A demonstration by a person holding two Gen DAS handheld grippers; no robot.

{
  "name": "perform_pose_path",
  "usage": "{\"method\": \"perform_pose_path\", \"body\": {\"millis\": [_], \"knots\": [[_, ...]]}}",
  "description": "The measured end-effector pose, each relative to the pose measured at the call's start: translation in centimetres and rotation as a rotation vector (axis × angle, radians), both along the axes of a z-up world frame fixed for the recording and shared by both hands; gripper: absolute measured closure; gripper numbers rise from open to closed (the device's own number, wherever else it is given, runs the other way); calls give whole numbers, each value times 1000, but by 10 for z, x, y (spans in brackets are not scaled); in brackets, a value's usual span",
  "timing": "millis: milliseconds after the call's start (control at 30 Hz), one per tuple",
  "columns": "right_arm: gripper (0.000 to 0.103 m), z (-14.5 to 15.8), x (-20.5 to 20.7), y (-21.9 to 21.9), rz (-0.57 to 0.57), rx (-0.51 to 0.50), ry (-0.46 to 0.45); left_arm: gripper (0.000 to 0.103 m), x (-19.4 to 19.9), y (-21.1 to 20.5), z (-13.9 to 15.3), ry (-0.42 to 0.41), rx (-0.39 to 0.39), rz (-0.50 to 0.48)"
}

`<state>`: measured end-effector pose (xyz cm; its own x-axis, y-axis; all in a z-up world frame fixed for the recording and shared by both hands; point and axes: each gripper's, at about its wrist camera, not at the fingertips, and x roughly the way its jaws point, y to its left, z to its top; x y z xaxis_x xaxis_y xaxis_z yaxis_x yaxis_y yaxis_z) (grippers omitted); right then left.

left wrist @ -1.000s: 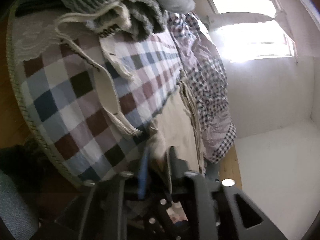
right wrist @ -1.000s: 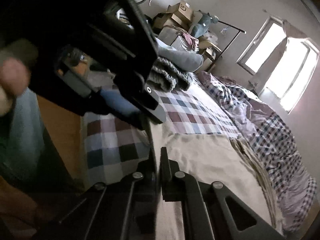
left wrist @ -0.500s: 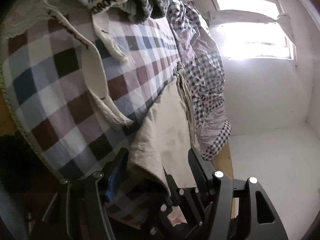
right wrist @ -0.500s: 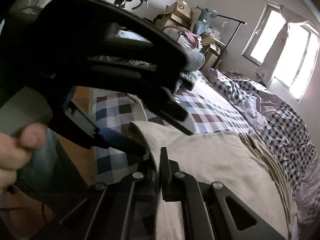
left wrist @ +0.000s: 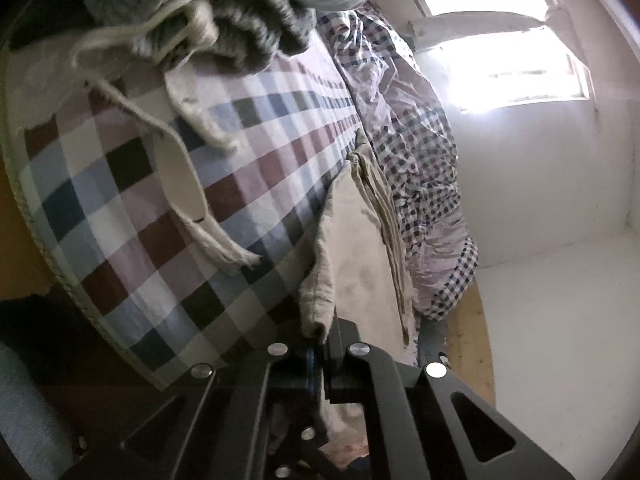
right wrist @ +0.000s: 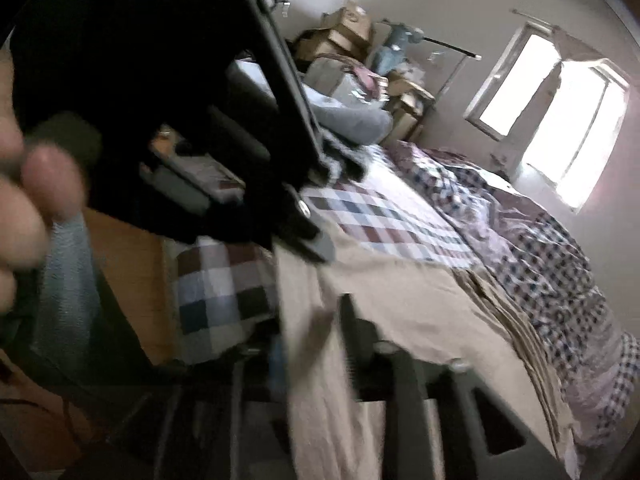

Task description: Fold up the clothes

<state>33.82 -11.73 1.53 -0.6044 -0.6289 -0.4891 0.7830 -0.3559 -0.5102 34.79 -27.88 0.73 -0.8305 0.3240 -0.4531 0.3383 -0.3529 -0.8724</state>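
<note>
- Two grippers work one beige garment [left wrist: 360, 256] spread on the checked bedsheet [left wrist: 132, 216], its long axis running away from both cameras towards the window [left wrist: 500, 40].
- Left gripper [left wrist: 320, 344] has its fingers together, clamped on the garment's near corner at the bed's edge; the cloth rises straight out of the pinch.
- Right gripper [right wrist: 308, 344] has jaws opening, the same beige cloth draped between them; the picture is blurred, so whether a pad brushes the fabric I cannot say.
- Left hand is the nearer to the free edge, so the fold probably turns on carrying that corner forward along the garment's length.
- Nearby: a grey knitted sweater [left wrist: 224, 28] heaped at the bed's far end, a cream scarf [left wrist: 188, 184] trailing over the sheet beside the garment, and a rumpled gingham duvet [left wrist: 420, 168] touching the garment's other side.
- Only the scarf and the duvet could crowd the fold.
</note>
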Motion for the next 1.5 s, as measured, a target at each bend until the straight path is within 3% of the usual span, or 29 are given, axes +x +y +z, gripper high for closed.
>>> {"method": "perform_pose_path", "body": {"millis": [133,367,700,1200,1367,1500], "knots": [[61,9,3,10,-59,-34,83,103,1,7,20,-22,-40,-20],[47,15,0,44,-181,-23,177,103,-7,23,64,-46,-105,-46],[47,-16,-40,126,-438,95,178,103,-19,42,124,6,-174,-78],[47,-38,-38,304,-721,245,289,103,-26,32,125,-32,-173,-55],[47,-45,-34,348,-795,308,310,103,-26,33,123,-45,-181,-53],[48,-49,-31,363,-786,355,355,103,-27,34,121,-66,-189,-45]]}}
